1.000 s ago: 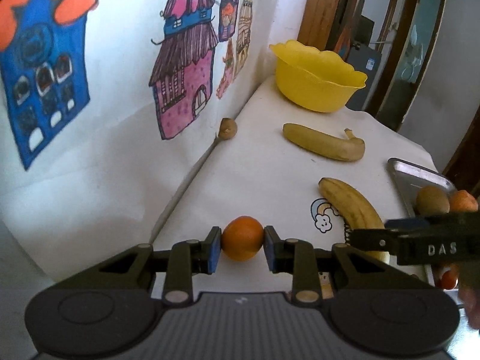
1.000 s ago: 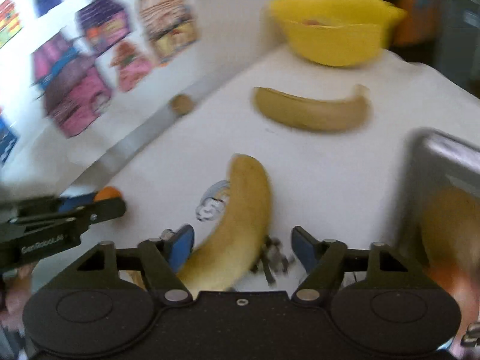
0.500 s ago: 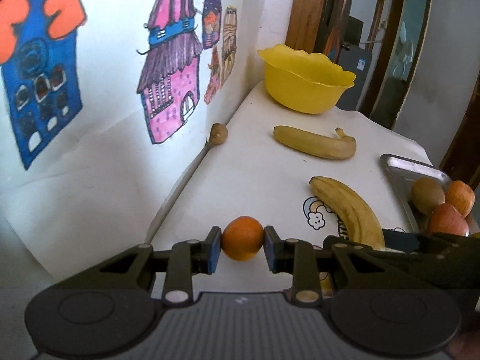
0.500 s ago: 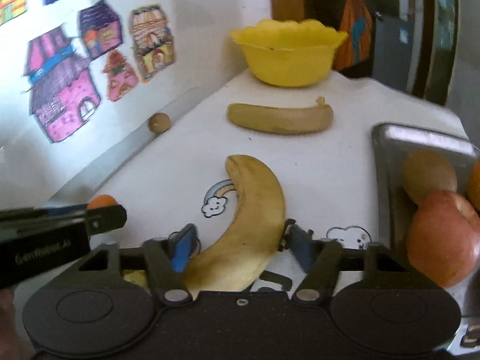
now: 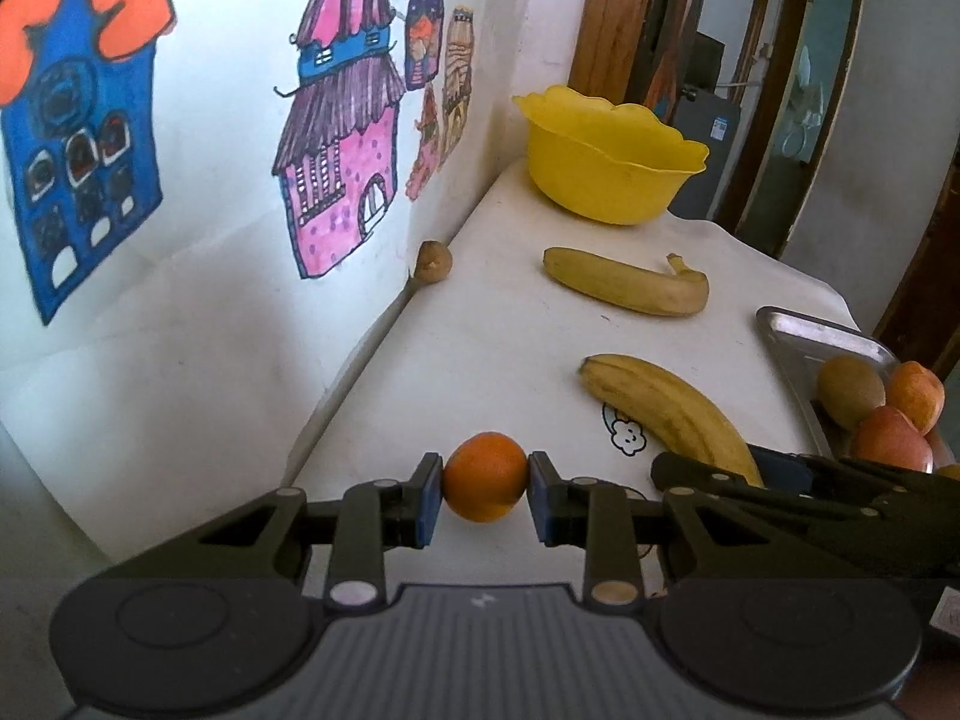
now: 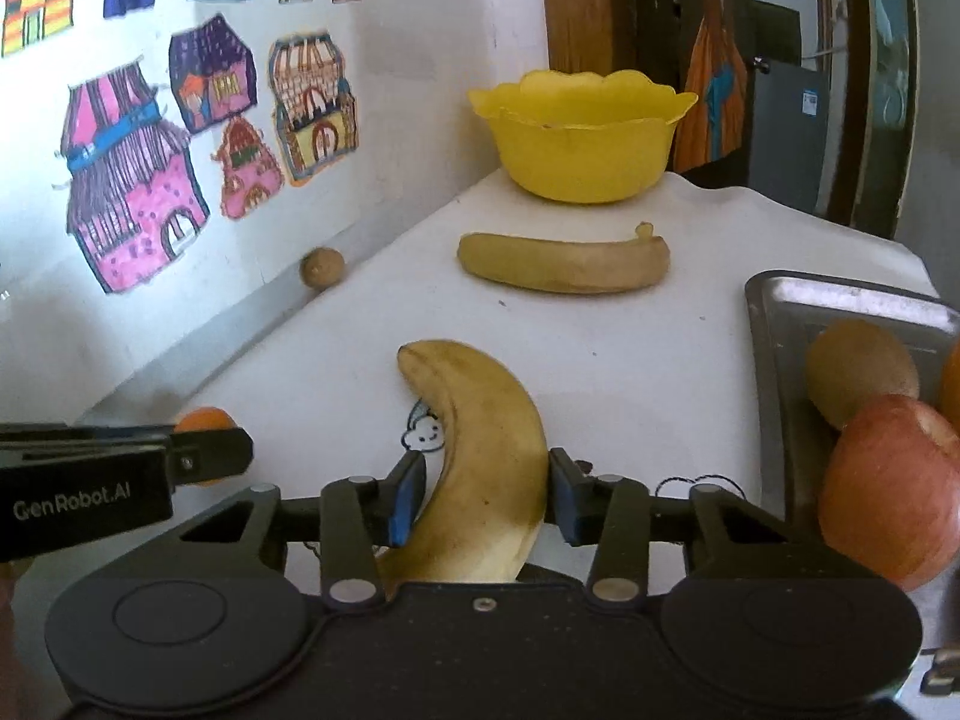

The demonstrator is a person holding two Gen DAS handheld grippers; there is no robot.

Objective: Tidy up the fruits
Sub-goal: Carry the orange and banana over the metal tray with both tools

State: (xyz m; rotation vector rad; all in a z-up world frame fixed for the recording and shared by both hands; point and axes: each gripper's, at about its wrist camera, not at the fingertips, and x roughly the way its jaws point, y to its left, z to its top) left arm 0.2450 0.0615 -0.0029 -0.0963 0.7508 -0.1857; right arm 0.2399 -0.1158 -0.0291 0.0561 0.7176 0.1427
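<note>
Near banana's stem end hidden behind right gripper.

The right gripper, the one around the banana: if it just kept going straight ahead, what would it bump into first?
Probably the second banana lying crosswise ahead of the right gripper, before the yellow bowl; depth is uncertain.

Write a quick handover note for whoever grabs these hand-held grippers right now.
Left hand-held gripper: shut on the orange.
Right hand-held gripper: closed around the near banana, right pad touching, left pad perhaps not.
Second banana and a small brown fruit lie loose on the table.
Metal tray holds apples and a kiwi.
Yellow bowl at the far end.
Left: place both held fruits, then the loose ones.
</note>
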